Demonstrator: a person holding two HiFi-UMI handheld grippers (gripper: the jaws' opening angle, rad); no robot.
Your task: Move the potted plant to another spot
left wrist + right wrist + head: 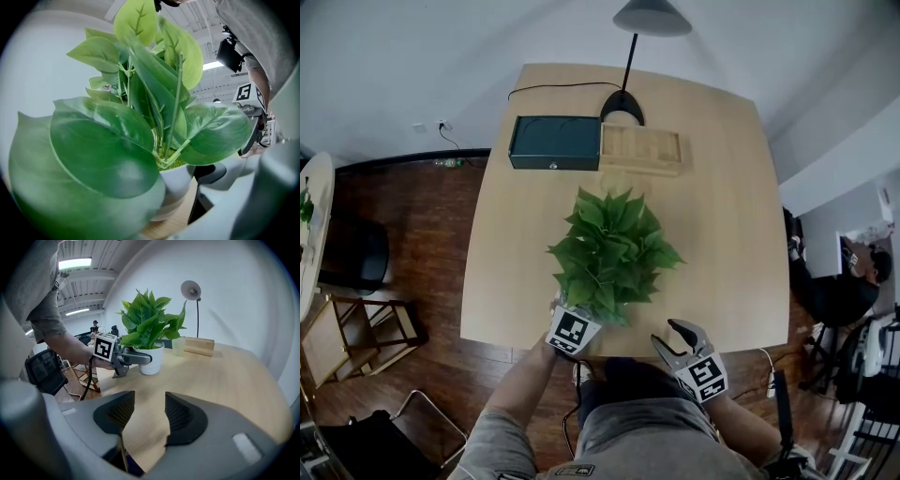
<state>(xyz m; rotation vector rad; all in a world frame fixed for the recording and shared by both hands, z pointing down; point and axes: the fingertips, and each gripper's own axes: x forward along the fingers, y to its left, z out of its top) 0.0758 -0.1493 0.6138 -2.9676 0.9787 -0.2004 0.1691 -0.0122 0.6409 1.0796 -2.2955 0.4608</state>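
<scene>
**A:** What is the left tool (143, 358) doing?

**B:** It is clamped on the white pot (180, 183) of the potted plant (609, 248). In its own view the pot sits between the jaws. The dark pad on the 3 o'clock side lies against the pot's wall. A big leaf (103, 145) covers the jaw at 9 o'clock. In the right gripper view, one grey jaw lies flat across the front of the pot.

**A:** How far open is it?

**B:** Wide, by the full breadth of the pot.

**A:** And the right tool (149, 411)?

**B:** Released and holding nothing. Its two ribbed pads stand partly apart, and only bare wood shows in the gap. It hangs over the near edge of the surface (722, 187).

**A:** Where does the plant stand?

**B:** Upright on the surface, close to the near edge, at the 6 o'clock side in the head view. Its base rests on the wood.

**A:** And relative to the tools?

**B:** In the head view the left tool comes in at the plant's 7 o'clock, under the leaves. The right tool is at its 4 o'clock, near but apart. From the right tool's own jaws, the plant is up at 12 o'clock.

**A:** Anything beyond it?

**B:** At the plant's 12 o'clock, near the far edge, a dark green box (555, 142) lies just beside a wooden tray (642, 150). A desk lamp (652, 17) stands behind them.
</scene>
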